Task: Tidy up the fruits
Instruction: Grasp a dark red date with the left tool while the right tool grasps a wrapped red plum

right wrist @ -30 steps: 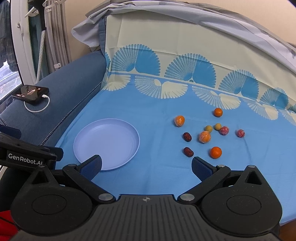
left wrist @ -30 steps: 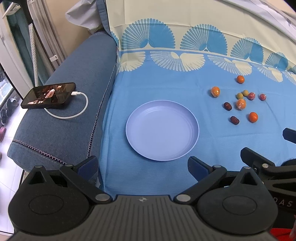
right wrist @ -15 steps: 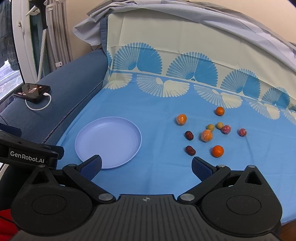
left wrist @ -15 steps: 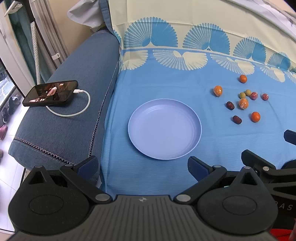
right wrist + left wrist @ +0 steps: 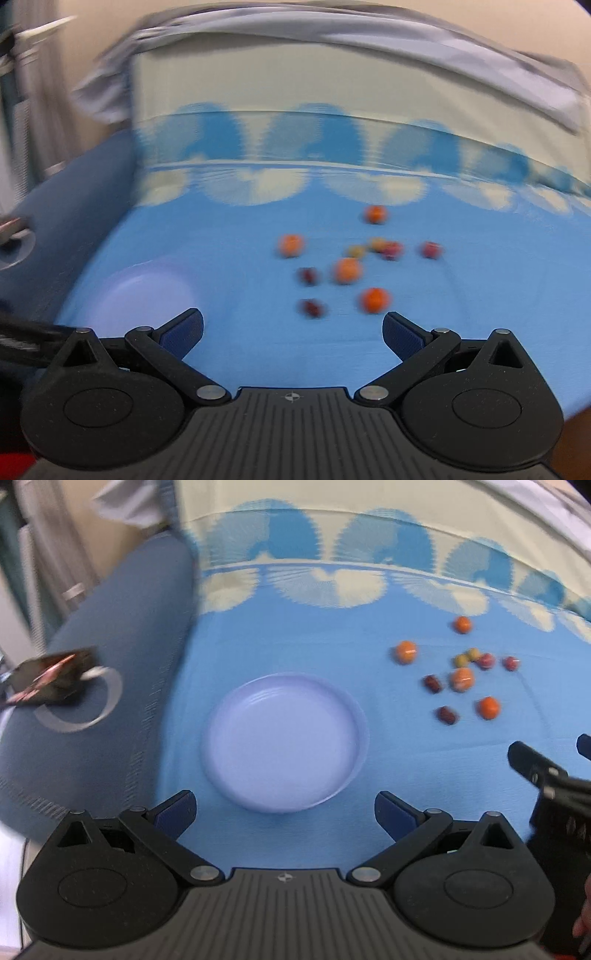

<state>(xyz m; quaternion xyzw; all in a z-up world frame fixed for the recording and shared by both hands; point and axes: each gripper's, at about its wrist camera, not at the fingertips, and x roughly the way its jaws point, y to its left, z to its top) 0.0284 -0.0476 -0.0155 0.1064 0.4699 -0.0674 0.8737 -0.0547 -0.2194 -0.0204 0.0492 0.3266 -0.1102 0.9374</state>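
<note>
Approach step, nothing picked yet. Left gripper [image 5: 284, 806] and right gripper [image 5: 291, 328] both spread wide, empty. Fruits [image 5: 347, 270] lay scattered on blue sheet [image 5: 480, 295], plate [image 5: 284, 738] bare nearby. Next, prob.: right gripper down over nearest orange [image 5: 373, 300].

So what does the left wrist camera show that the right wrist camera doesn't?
Only the left wrist view shows the whole purple plate, with nothing on it, the phone with its white cable on the sofa arm, and the open left gripper.

Only the right wrist view shows the open right gripper midway between its fingertips and the grey sheet on the backrest.

Both show the scattered fruits on the blue cloth.
</note>
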